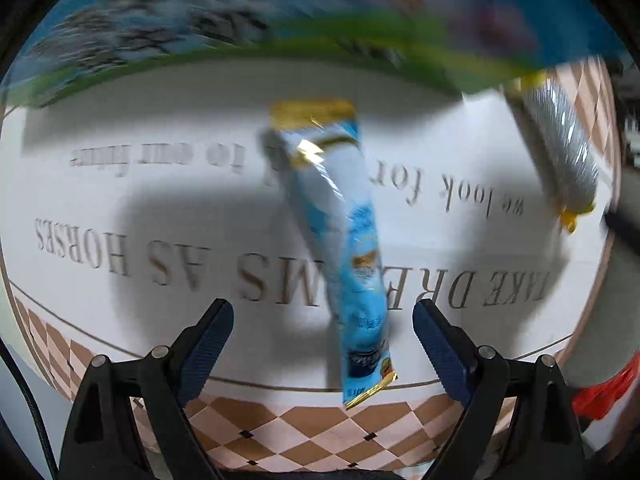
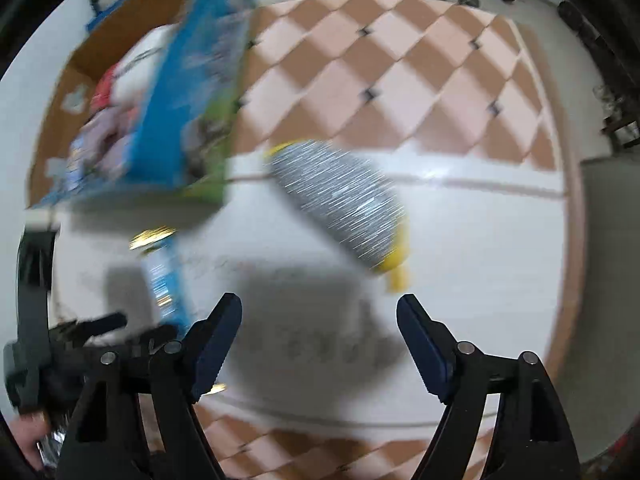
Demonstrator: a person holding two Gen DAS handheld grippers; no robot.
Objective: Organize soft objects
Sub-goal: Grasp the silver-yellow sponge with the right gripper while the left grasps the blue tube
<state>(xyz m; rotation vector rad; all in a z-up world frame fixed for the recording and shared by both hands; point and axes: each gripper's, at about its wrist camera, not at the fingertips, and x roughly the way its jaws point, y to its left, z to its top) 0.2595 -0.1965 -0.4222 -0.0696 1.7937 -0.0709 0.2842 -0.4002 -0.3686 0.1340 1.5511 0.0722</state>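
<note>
1. The left gripper (image 1: 323, 344) has its jaws wide and pointing down, with the lower part of a long light-blue foil snack packet with gold ends (image 1: 344, 248) lying between them, pads not touching it; this looks lined up for a pick.
2. The right gripper (image 2: 319, 340) also stands open and empty, over a bare patch of white cloth.
3. Just beyond it lies a silver-grey packet with yellow ends (image 2: 340, 196).
4. So two packets lie flat and apart on the desk's white printed cloth with a checked border (image 1: 120, 208).
5. One open blue-sided cardboard box (image 2: 188, 92) sits further out, already holding soft items, likely the destination.
</note>
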